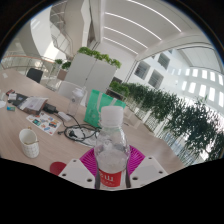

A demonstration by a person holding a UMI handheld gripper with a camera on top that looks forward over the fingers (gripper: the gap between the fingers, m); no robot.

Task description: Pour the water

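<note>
Gripper (112, 172) is clamped on the water bottle (112, 148) at bottom center, upright, white cup (29, 147) at lower left, so pouring hasn't started yet I'd say.

The water bottle (111, 150) is clear plastic with a white cap and a red label bearing white print. It stands between two magenta pads (134, 160) on the hand-held gripper (112, 172), whose fingers are white. The worktop (60, 133) is pale beige. On it, a teal green bag (101, 106) sits behind the bottle. A white cup (29, 143) stands toward the worktop's near edge, and a dark red disc (57, 167) lies at that edge. Black cables (76, 130) curl across the middle. Rows of green plants (165, 112) fill white planters.
</note>
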